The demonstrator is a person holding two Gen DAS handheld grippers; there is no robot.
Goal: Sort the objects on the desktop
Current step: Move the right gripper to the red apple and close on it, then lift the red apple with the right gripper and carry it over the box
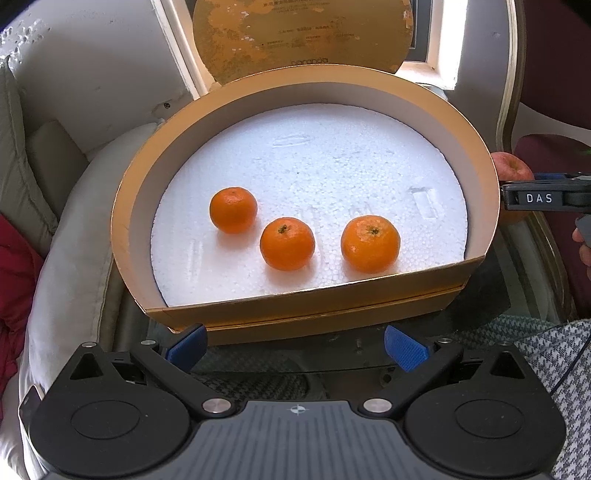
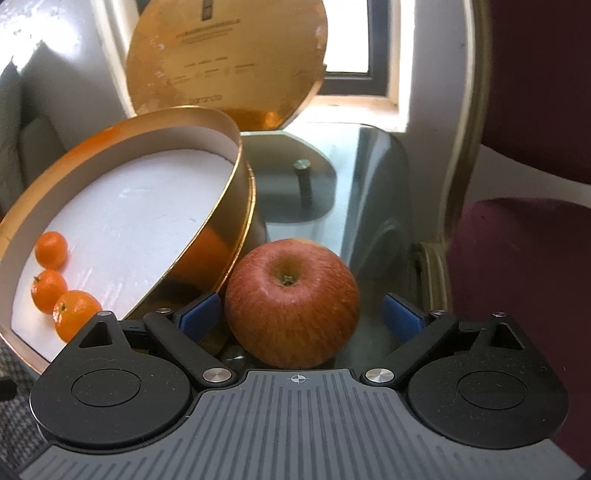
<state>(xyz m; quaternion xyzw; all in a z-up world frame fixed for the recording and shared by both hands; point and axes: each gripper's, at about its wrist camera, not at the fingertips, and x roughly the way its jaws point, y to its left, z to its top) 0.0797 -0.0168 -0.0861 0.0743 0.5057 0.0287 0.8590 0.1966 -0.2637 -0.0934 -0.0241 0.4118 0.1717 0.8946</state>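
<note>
A gold half-round box (image 1: pixel 122 206) sits on the glass desk (image 2: pixel 343 192), lined with white foam (image 1: pixel 314 166) on which three mandarins lie in a loose row: the left mandarin (image 1: pixel 233 209), the middle mandarin (image 1: pixel 287 243) and the right mandarin (image 1: pixel 370 244). Behind it a round gold lid (image 1: pixel 303 33) stands upright; its small print is too blurred to read, though a word near the lower edge looks like "caranda".

The left hand-held gripper (image 1: pixel 295 347) hangs just in front of the box's straight wall, blue pads spread wide, holding nothing. The right hand-held gripper (image 2: pixel 301 319) is also wide open – a red apple (image 2: pixel 291 302) rests on the desk between its pads, just beside the box's curved wall, with a gap at the right pad. In the left wrist view that gripper's black finger reads "DAS" (image 1: pixel 539 198).
</note>
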